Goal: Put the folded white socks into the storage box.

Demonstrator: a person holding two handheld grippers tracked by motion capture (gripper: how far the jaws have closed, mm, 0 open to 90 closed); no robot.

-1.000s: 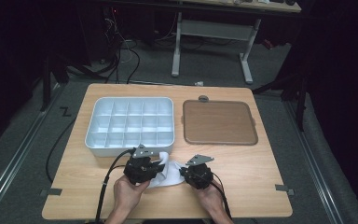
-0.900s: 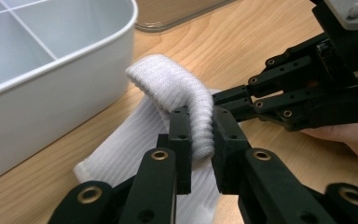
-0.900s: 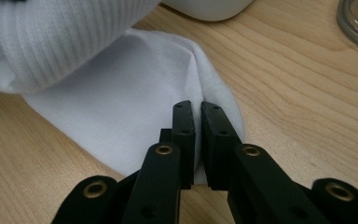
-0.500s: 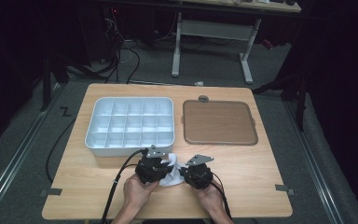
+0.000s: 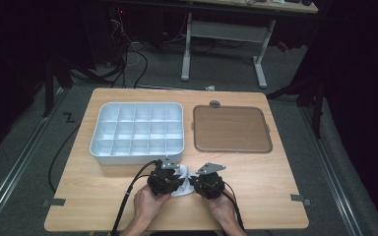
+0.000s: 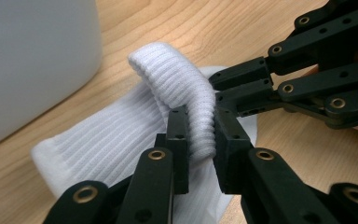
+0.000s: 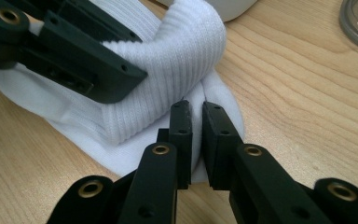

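High view: white sock (image 5: 183,182) near table's front edge (image 5: 177,227).

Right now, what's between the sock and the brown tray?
Bare tabletop. In the high view nothing lies between the sock and the brown tray; the white divided bin sits off to the left.

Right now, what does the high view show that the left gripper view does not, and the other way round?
The high view takes in the whole table, the full white compartment tray, the brown tray beside it and both hands behind the grippers. The left gripper view shows the grip close up: the left gripper pinches a raised ribbed fold of the white sock, and the right gripper reaches in from the right. Both views share the sock, the two grippers, the wooden tabletop and the white tray's wall.
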